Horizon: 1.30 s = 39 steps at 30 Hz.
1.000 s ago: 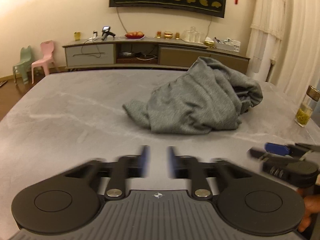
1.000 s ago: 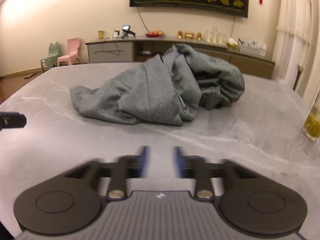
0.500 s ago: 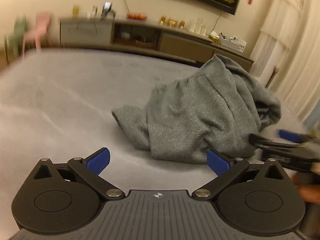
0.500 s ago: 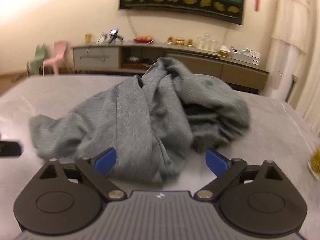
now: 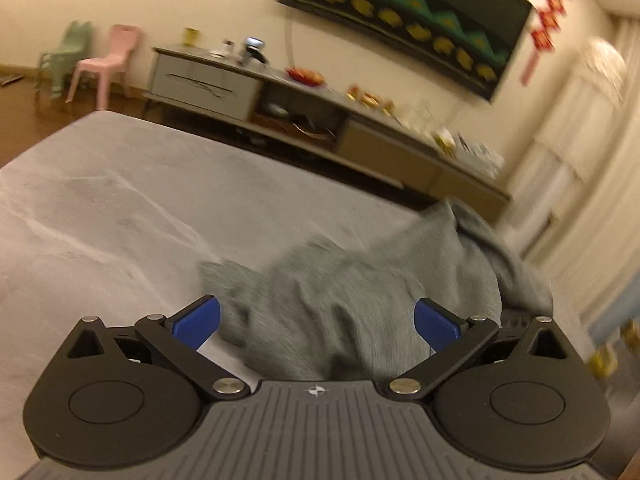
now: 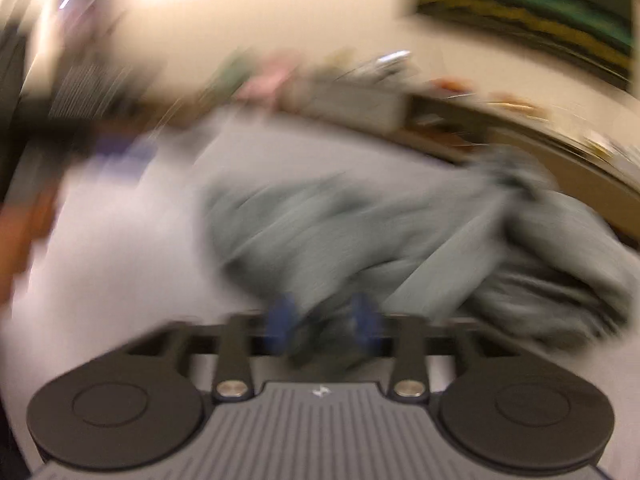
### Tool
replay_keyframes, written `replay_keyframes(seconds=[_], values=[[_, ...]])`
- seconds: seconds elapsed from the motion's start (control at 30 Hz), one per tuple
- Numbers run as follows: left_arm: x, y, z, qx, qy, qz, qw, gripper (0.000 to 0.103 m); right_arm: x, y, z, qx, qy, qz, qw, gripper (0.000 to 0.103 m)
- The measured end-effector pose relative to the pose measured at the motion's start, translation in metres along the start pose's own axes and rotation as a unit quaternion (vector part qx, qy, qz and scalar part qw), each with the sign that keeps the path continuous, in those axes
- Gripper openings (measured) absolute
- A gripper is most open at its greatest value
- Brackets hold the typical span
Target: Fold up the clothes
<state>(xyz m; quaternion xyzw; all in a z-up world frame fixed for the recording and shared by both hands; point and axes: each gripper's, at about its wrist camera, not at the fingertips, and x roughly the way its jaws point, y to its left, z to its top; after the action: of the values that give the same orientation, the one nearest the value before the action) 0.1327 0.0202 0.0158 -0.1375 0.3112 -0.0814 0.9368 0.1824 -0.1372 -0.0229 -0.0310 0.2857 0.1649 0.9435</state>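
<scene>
While the grey garment lies crumpled on the worktop, long axis left-to-right, left tongs gape fully, straddling its near edge; right tongs, blurred, have narrowed onto a fold.

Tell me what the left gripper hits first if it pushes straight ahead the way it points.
The crumpled grey garment on the table. It lies right ahead and seems to reach between the jaws of the left gripper, which have just been opening and stand wide. Blur hides the exact depth.
</scene>
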Motion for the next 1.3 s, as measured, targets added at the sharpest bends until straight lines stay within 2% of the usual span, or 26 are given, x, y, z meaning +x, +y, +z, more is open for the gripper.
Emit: replay_keyframes(seconds=[0.03, 0.07, 0.13, 0.17, 0.23, 0.27, 0.3, 0.33, 0.37, 0.4, 0.43, 0.5, 0.57, 0.63, 0.7, 0.73, 0.77, 0.87, 0.9, 0.93, 0.97, 1.03, 1.07, 1.13, 1.23, 1.3], values=[[0.005, -0.009, -0.005, 0.018, 0.002, -0.002, 0.9998, 0.102, -0.011, -0.024, 0.003, 0.043, -0.034, -0.022, 0.998, 0.098], [0.011, -0.018, -0.009, 0.036, 0.003, -0.003, 0.9993, 0.102, -0.016, -0.047, 0.006, 0.076, -0.056, -0.052, 0.994, 0.101], [0.024, -0.037, -0.019, 0.069, 0.007, -0.010, 0.9976, 0.102, -0.007, -0.093, 0.017, 0.108, -0.058, -0.146, 0.982, 0.101], [0.033, -0.047, -0.023, 0.080, 0.008, -0.017, 0.9966, 0.102, 0.003, -0.115, 0.021, 0.122, -0.051, -0.181, 0.975, 0.101], [0.055, -0.066, -0.034, 0.113, 0.007, -0.023, 0.9933, 0.102, 0.037, -0.158, 0.020, 0.144, -0.008, -0.216, 0.966, 0.100], [0.065, -0.071, -0.039, 0.129, 0.005, -0.014, 0.9915, 0.102, 0.054, -0.174, 0.019, 0.155, 0.014, -0.227, 0.961, 0.098], [0.074, -0.074, -0.046, 0.145, 0.003, 0.003, 0.9895, 0.100, 0.067, -0.183, 0.015, 0.167, 0.032, -0.217, 0.961, 0.082], [0.083, -0.077, -0.052, 0.160, 0.001, 0.021, 0.9869, 0.086, 0.075, -0.192, 0.013, 0.183, 0.044, -0.193, 0.963, 0.047], [0.091, -0.077, -0.056, 0.171, 0.005, 0.040, 0.9845, 0.073, 0.079, -0.198, 0.012, 0.200, 0.052, -0.165, 0.964, 0.029], [0.098, -0.071, -0.055, 0.167, 0.018, 0.053, 0.9843, 0.053, 0.076, -0.198, 0.015, 0.216, 0.053, -0.137, 0.965, 0.018], [0.101, -0.063, -0.050, 0.152, 0.024, 0.065, 0.9860, 0.047, 0.068, -0.193, 0.022, 0.220, 0.048, -0.118, 0.967, 0.014], [0.100, -0.044, -0.034, 0.115, 0.019, 0.091, 0.9890, 0.030, 0.024, -0.179, 0.043, 0.226, -0.002, -0.058, 0.972, 0.012], [0.092, -0.018, -0.014, 0.068, -0.003, 0.129, 0.9893, 0.027, -0.031, -0.164, 0.067, 0.237, -0.066, 0.016, 0.969, 0.012], [0.083, 0.008, 0.003, 0.024, -0.027, 0.173, 0.9843, 0.026, -0.081, -0.146, 0.088, 0.224, -0.119, 0.074, 0.964, 0.011], [0.073, 0.032, 0.016, -0.014, -0.052, 0.215, 0.9752, 0.026, -0.106, -0.138, 0.104, 0.214, -0.137, 0.104, 0.961, 0.011], [0.068, 0.037, 0.019, -0.021, -0.058, 0.222, 0.9730, 0.026, -0.109, -0.135, 0.109, 0.213, -0.136, 0.108, 0.962, 0.012], [0.064, 0.040, 0.022, -0.026, -0.059, 0.221, 0.9732, 0.026, -0.097, -0.135, 0.107, 0.218, -0.115, 0.090, 0.965, 0.012], [0.045, 0.029, 0.020, -0.028, -0.067, 0.183, 0.9805, 0.033, -0.037, -0.141, 0.080, 0.242, -0.005, 0.029, 0.970, 0.022], [0.037, 0.020, 0.017, -0.014, -0.071, 0.169, 0.9829, 0.045, -0.023, -0.146, 0.067, 0.255, 0.022, 0.022, 0.966, 0.023], [0.026, 0.010, 0.012, 0.002, -0.077, 0.156, 0.9847, 0.061, -0.020, -0.152, 0.052, 0.280, 0.030, 0.019, 0.959, 0.023], [0.015, 0.000, 0.008, 0.018, -0.083, 0.143, 0.9860, 0.068, -0.025, -0.157, 0.036, 0.304, 0.026, 0.018, 0.952, 0.026], [-0.010, -0.022, -0.008, 0.055, -0.104, 0.107, 0.9873, 0.080, -0.058, -0.168, 0.001, 0.345, -0.025, 0.026, 0.938, 0.074], [-0.019, -0.034, -0.016, 0.076, -0.110, 0.082, 0.9876, 0.083, -0.072, -0.174, -0.016, 0.358, -0.046, 0.021, 0.932, 0.080], [-0.028, -0.061, -0.030, 0.113, -0.108, 0.017, 0.9876, 0.091, -0.089, -0.183, -0.045, 0.355, -0.062, -0.020, 0.933, 0.081], [-0.018, -0.106, -0.054, 0.150, -0.062, -0.076, 0.9839, 0.092, -0.089, -0.188, -0.080, 0.342, -0.016, -0.069, 0.937, 0.081], [-0.004, -0.133, -0.071, 0.173, -0.029, -0.106, 0.9787, 0.093, -0.079, -0.188, -0.089, 0.350, 0.015, -0.077, 0.933, 0.079]])
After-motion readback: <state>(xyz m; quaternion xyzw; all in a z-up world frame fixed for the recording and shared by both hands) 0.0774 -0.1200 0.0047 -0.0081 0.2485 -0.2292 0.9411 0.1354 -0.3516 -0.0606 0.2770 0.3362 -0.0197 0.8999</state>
